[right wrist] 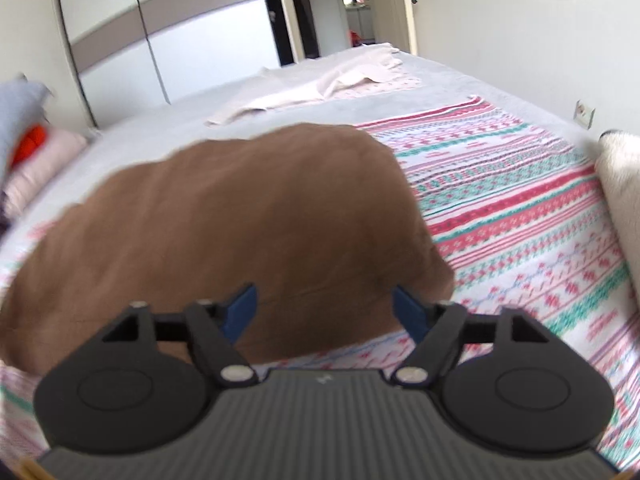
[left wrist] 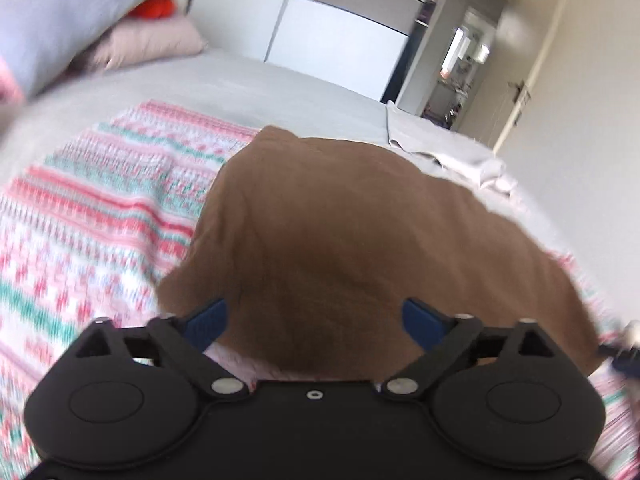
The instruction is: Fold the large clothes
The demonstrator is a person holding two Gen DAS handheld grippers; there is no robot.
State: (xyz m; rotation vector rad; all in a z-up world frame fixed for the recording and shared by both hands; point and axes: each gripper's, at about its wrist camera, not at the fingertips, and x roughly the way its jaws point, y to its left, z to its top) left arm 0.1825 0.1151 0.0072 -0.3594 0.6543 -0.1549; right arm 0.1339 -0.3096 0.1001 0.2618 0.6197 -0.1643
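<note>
A brown garment point(left wrist: 336, 240) lies folded on a pink, white and green patterned blanket point(left wrist: 100, 208) spread over the bed. In the left wrist view my left gripper point(left wrist: 315, 322) hangs over the garment's near edge, its blue pads point(left wrist: 208, 320) spread wide with no cloth pinched between them. In the right wrist view the same brown garment point(right wrist: 240, 216) fills the middle. My right gripper point(right wrist: 324, 310) stands open above its near edge, and its pads point(right wrist: 412, 312) touch nothing that I can see. The patterned blanket point(right wrist: 520, 208) stretches off to the right.
A pale pink garment point(right wrist: 320, 88) lies crumpled further up the grey bed sheet point(right wrist: 200, 104). Pillows and an orange item point(right wrist: 32, 140) sit at the left. A white wardrobe point(right wrist: 180, 40) and an open doorway point(right wrist: 356, 4) stand behind. A white cushion point(right wrist: 620, 184) borders the right edge.
</note>
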